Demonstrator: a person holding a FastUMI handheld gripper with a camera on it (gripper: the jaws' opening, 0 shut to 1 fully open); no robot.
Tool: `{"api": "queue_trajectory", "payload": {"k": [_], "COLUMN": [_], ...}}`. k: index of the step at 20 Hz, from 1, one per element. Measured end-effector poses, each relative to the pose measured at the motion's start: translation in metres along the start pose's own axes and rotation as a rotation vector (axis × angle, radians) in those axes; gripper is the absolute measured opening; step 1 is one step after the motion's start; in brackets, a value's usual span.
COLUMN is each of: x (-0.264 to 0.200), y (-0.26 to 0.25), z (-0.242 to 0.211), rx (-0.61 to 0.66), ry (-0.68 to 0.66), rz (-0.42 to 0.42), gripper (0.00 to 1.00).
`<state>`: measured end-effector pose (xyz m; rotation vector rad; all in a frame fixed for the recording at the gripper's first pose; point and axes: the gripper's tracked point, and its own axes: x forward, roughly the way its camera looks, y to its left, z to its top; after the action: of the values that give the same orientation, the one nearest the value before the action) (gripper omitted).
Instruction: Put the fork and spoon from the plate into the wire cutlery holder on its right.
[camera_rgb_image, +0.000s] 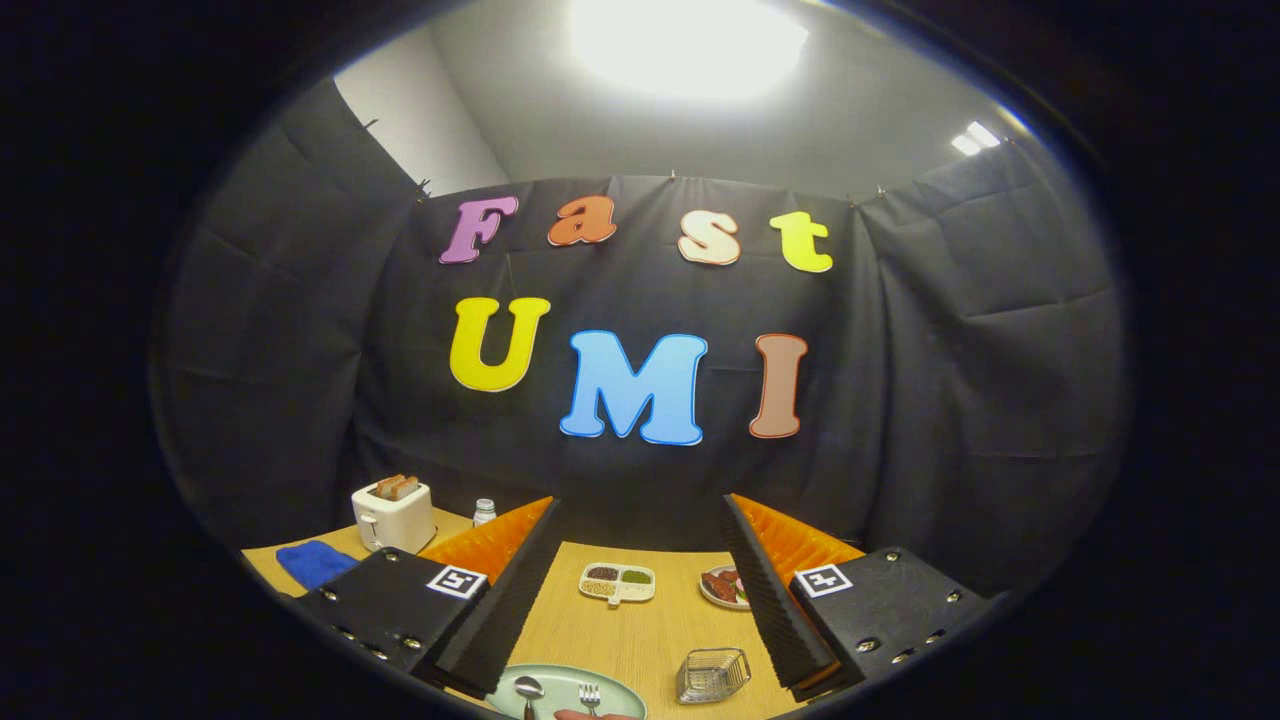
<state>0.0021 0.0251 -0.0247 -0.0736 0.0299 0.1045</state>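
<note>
Still unlabelled: fork (590, 695), spoon (528, 688) between gaping gripper (637, 575) jaws.

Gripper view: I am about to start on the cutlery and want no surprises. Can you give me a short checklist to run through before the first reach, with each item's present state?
1. Gripper fingers apart, nothing between them: ok.
2. Metal spoon lying on the pale green round plate: ok.
3. Metal fork on that plate beside the spoon: ok.
4. Wire cutlery holder upright, to the plate's right: ok.
5. Holder free of cutlery: cannot tell, too small.
6. Handles free to grip: cannot tell, they are hidden.
</note>
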Motion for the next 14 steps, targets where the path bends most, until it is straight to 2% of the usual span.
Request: {"api": "queue_trajectory", "payload": {"k": [5,14], "x": [-0.003,-0.013], "y": [0.015,0.031], "z": [-0.019,-0.106], "rx": [-0.016,-0.076], "ry": [0.037,0.318], "rz": [0.059,0.179], "gripper": [0.97,0.97]}}
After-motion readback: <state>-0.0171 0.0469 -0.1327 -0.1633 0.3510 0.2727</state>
